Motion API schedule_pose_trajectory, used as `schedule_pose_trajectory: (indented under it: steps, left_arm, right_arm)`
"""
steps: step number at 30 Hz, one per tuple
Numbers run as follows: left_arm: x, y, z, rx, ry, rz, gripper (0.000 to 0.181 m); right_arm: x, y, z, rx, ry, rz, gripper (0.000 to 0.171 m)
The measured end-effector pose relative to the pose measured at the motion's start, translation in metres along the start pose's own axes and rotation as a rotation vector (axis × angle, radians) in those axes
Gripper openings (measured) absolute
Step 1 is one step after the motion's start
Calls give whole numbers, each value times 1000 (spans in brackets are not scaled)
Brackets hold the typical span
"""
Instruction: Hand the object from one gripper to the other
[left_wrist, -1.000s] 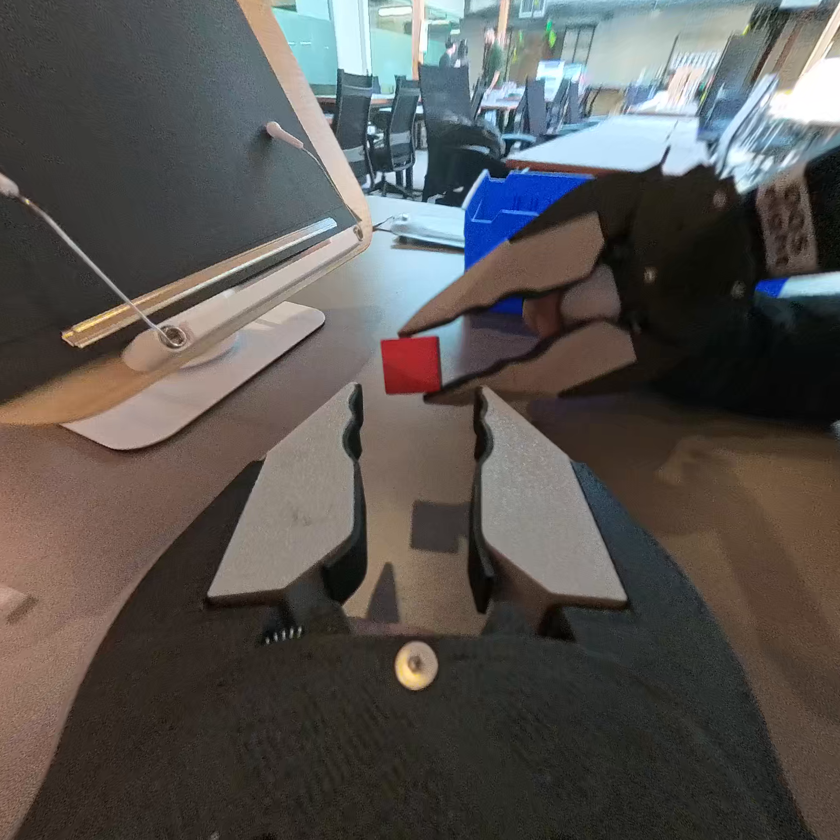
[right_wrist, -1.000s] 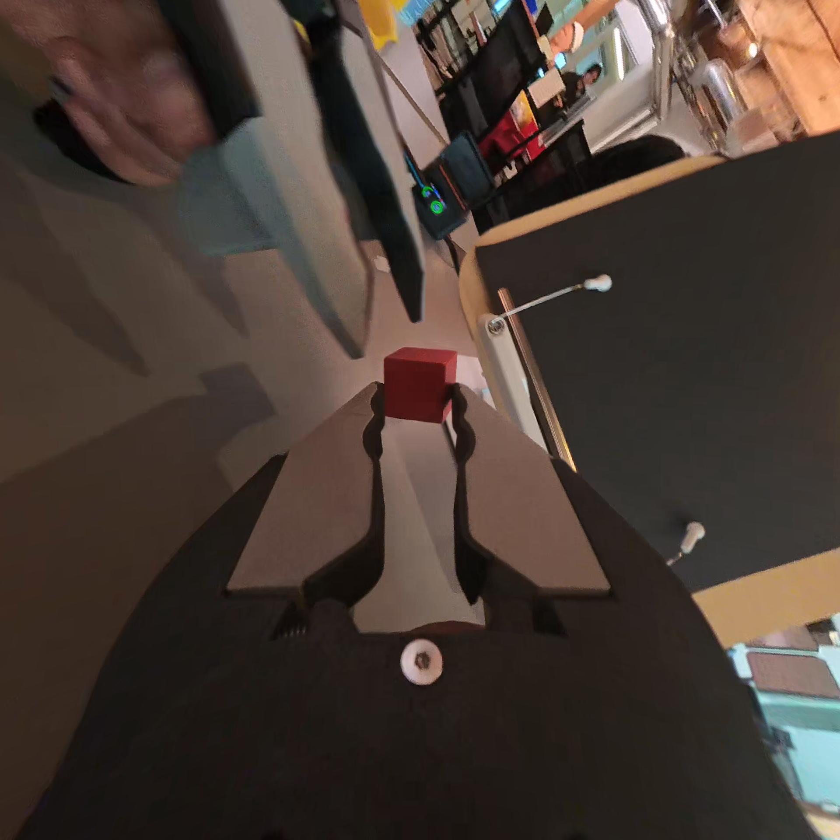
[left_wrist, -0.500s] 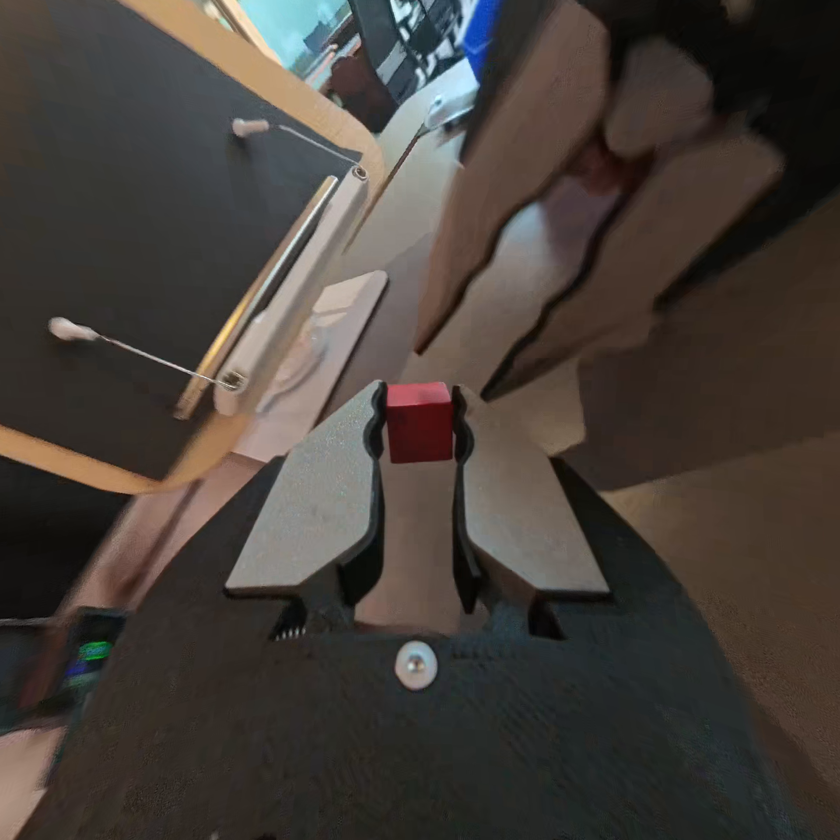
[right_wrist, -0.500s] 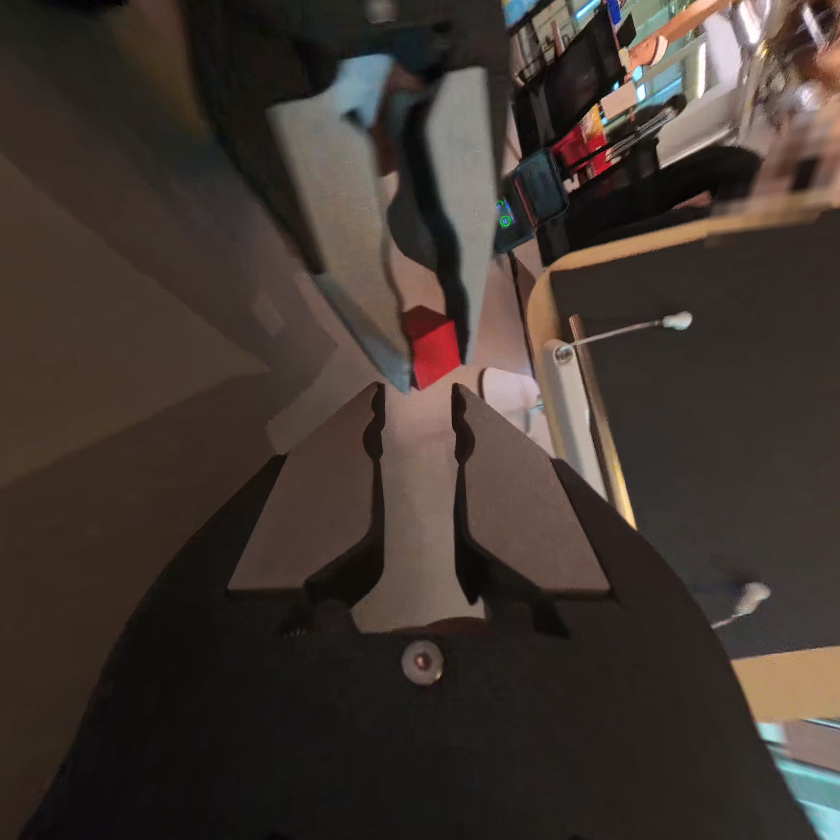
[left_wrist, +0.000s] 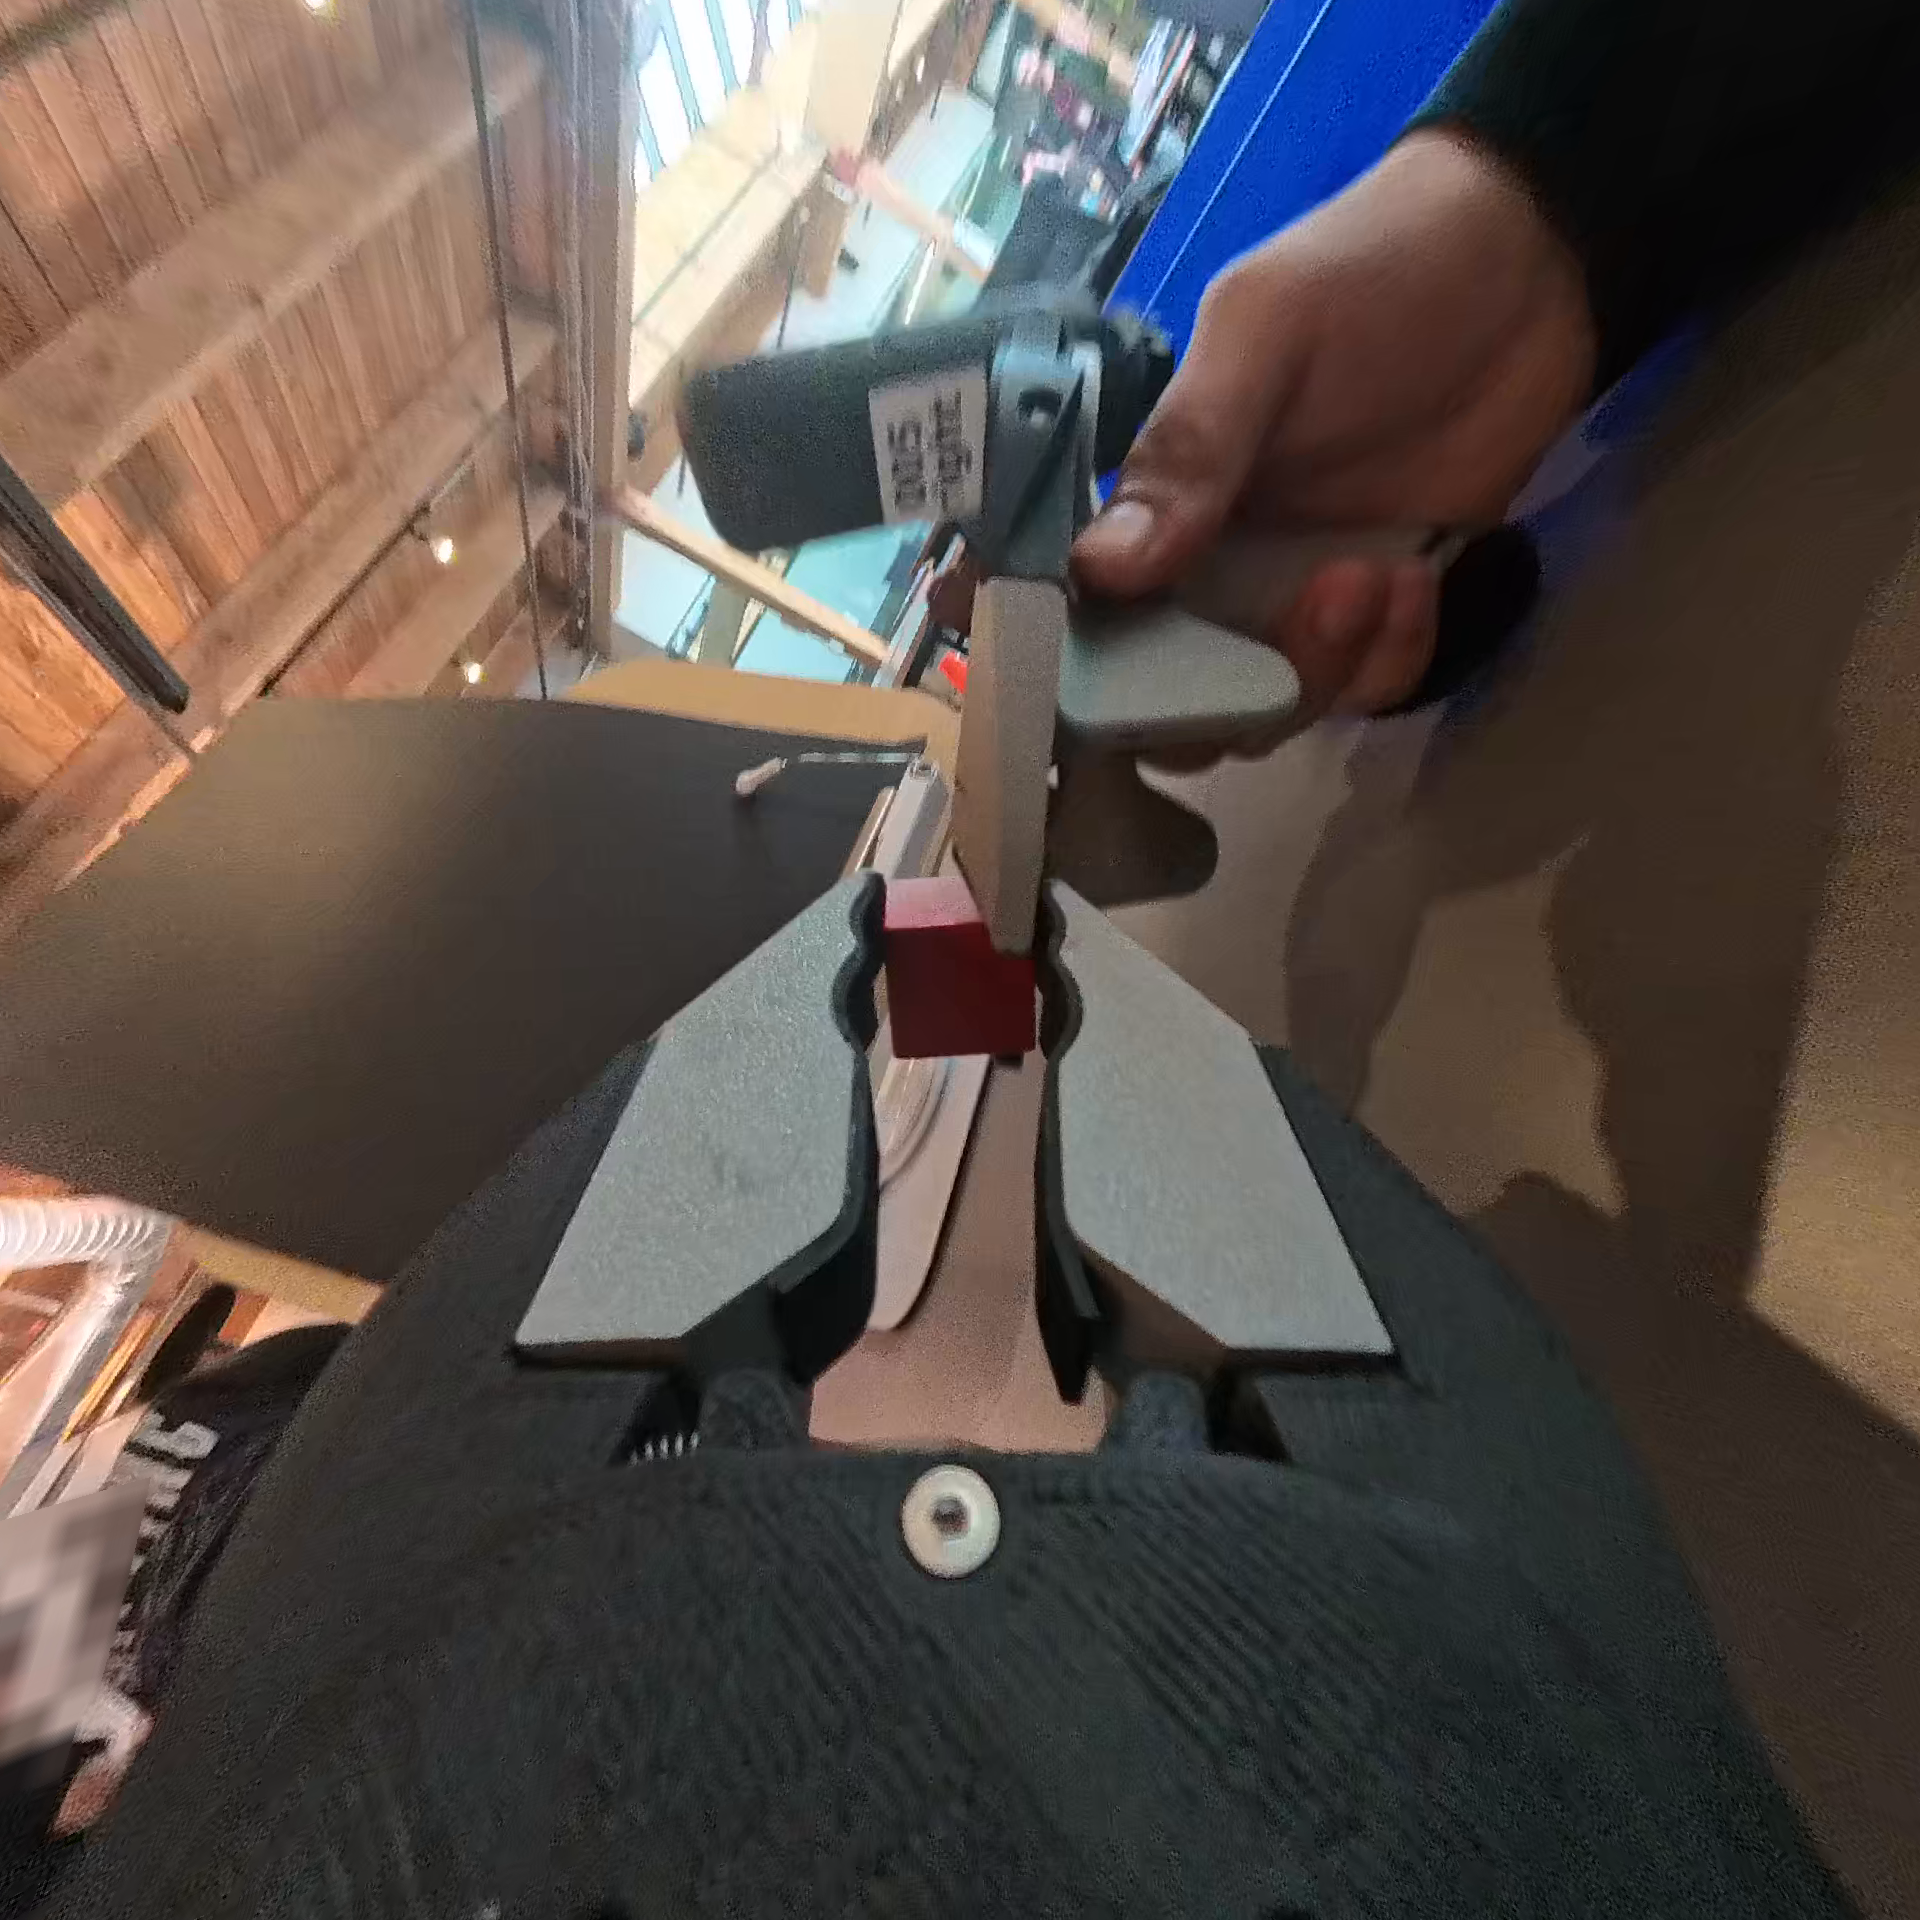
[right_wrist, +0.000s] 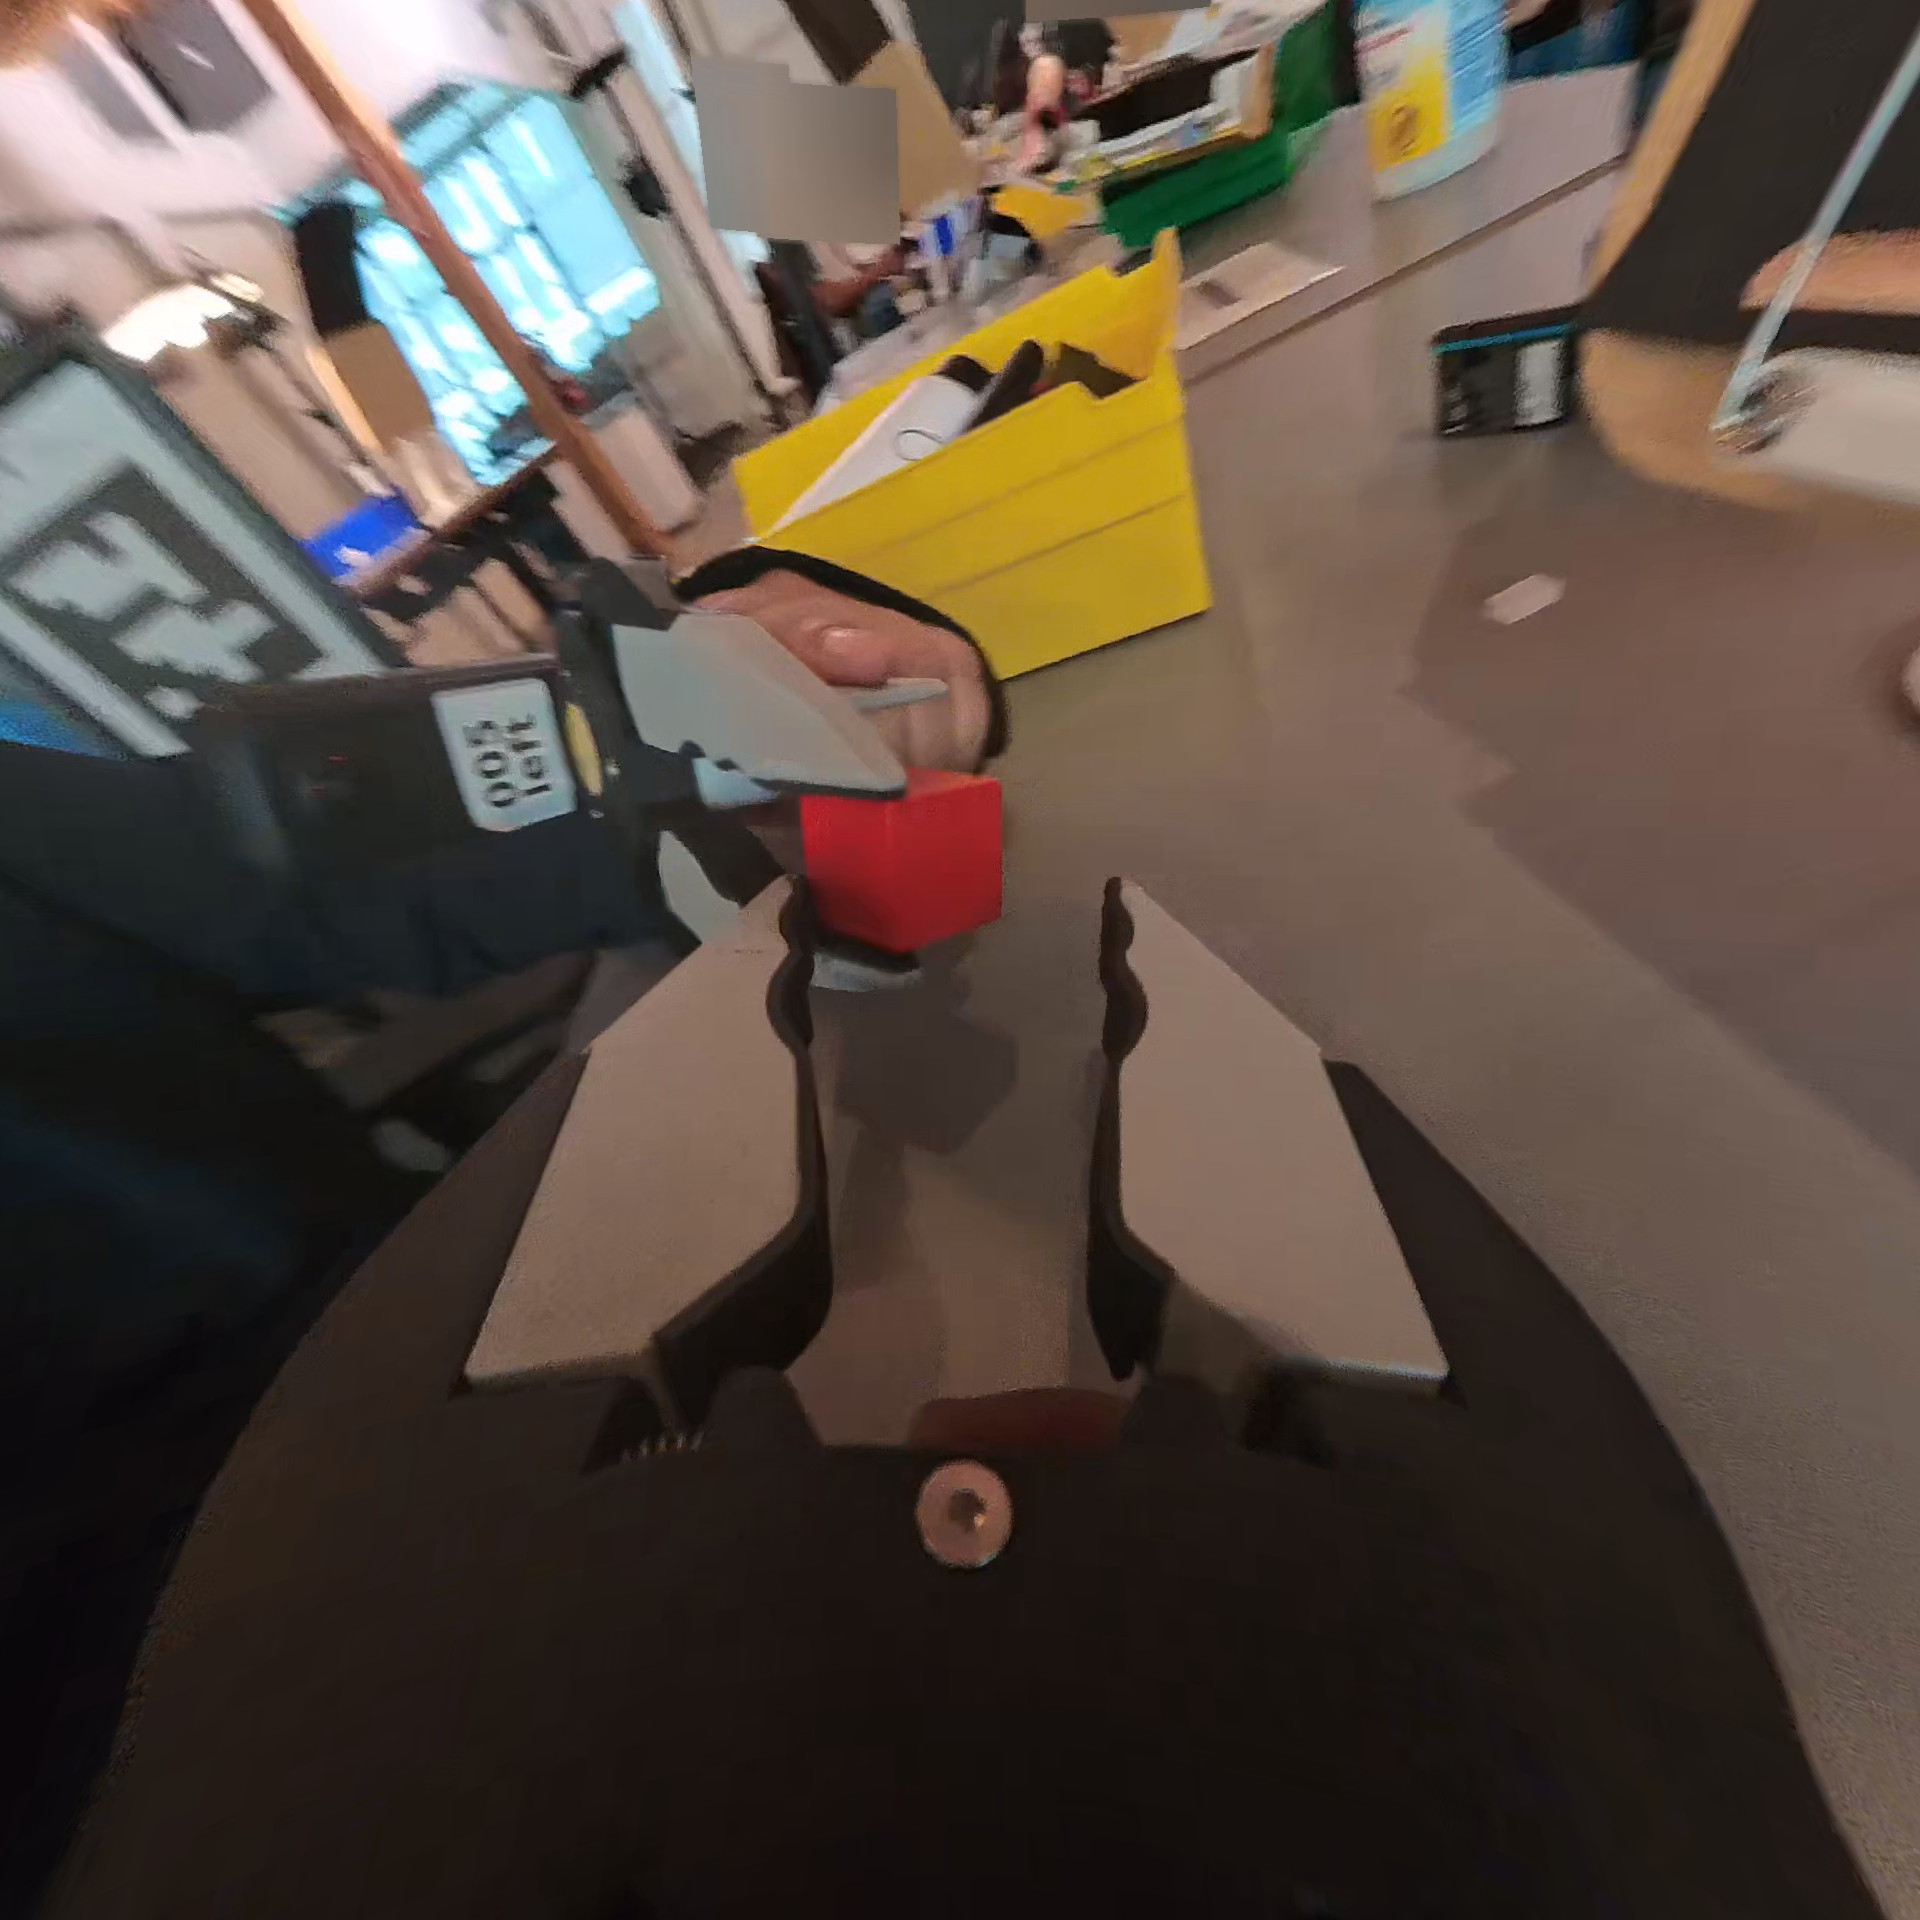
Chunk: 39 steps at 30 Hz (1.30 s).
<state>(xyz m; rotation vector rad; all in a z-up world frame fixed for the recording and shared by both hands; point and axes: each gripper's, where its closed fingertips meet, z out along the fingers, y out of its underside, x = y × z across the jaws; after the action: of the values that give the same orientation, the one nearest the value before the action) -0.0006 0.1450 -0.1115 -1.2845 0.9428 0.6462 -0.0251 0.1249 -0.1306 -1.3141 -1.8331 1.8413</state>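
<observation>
Presently, in the left wrist view, the left tool (left_wrist: 961, 961) is clamped on the red cube (left_wrist: 958, 987), which sits between its two fingertips and is held clear of the counter (left_wrist: 1714, 831). One grey finger (left_wrist: 1006, 790) of the right tool (left_wrist: 1029, 904) comes down from above, and its tip touches the cube's upper right edge. A hand (left_wrist: 1340, 416) grips that tool's handle. Behind the cube stands a black board (left_wrist: 364, 935) with a light wooden rim, and a blue bin (left_wrist: 1309, 114) shows at the top right. This view is tilted and partly blurred.

In the right wrist view, the right tool (right_wrist: 956, 935) has its fingers spread apart with nothing between them. The red cube (right_wrist: 904, 868) hangs just ahead of its left fingertip (right_wrist: 769, 925), slightly left of the gap. The left tool (right_wrist: 831, 862) reaches in from the left edge and grips the cube from above and below, with its upper finger (right_wrist: 748, 707) on the cube's top face. A hand (right_wrist: 883, 655) holds that tool. The cube is above the grey counter (right_wrist: 1455, 883), and its shadow falls on the surface beneath. A yellow bin (right_wrist: 1018, 520) holding several items stands farther back on the counter, well apart from both tools.
</observation>
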Motion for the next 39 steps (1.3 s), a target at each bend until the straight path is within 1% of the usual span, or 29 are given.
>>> schedule_pose_trajectory:
  steps: [3,5,7,9,11,14,16,18,20,23,27,29,31,32,34,36,39]
  left_arm:
    - [2,-15,-3,77,12,-22,27]
    - [-1,-15,-4,89,7,-49,27]
    - [-2,-11,-3,65,-6,-79,27]
    - [1,-2,-1,18,4,-145,29]
    - [3,6,1,-16,56,-276,35]
    - [-1,12,1,-27,112,-509,46]
    - [-6,17,0,-31,129,-657,48]
    - [-10,23,0,-39,145,-793,48]
    - [-7,27,2,-56,191,-924,50]
    - [-3,29,3,-52,249,-1117,52]
    - [5,24,3,-33,369,-1304,54]
    - [9,26,5,-57,389,-1322,53]
    - [9,22,4,-40,403,-1314,38]
    - [8,24,4,-50,385,-1311,32]
    - [7,27,4,-55,375,-1275,30]
    - [8,35,5,-112,336,-1181,30]
    - [5,44,5,-162,249,-969,30]
  right_arm:
    - [-27,0,2,18,-216,84,42]
    - [-29,-3,2,42,-240,105,35]
    - [-26,-4,2,43,-211,88,31]
    - [-14,-3,0,24,-99,12,31]
    - [6,-3,-6,-4,79,-113,31]
    - [32,-8,-22,-59,349,-358,31]
    - [46,-11,-33,-130,535,-566,31]
    - [50,-13,-39,-211,670,-780,31]
    - [47,-11,-35,-281,733,-948,31]
    - [39,-7,-25,-350,783,-1136,31]
    - [34,-6,-16,-389,838,-1278,31]
    - [32,-7,-12,-395,857,-1315,32]
    - [31,-3,-7,-426,862,-1357,32]
    - [31,-3,-5,-430,873,-1380,32]
    - [30,-4,-5,-425,894,-1410,31]
    - [35,0,-6,-426,877,-1343,28]
    - [46,4,-12,-413,830,-1166,31]
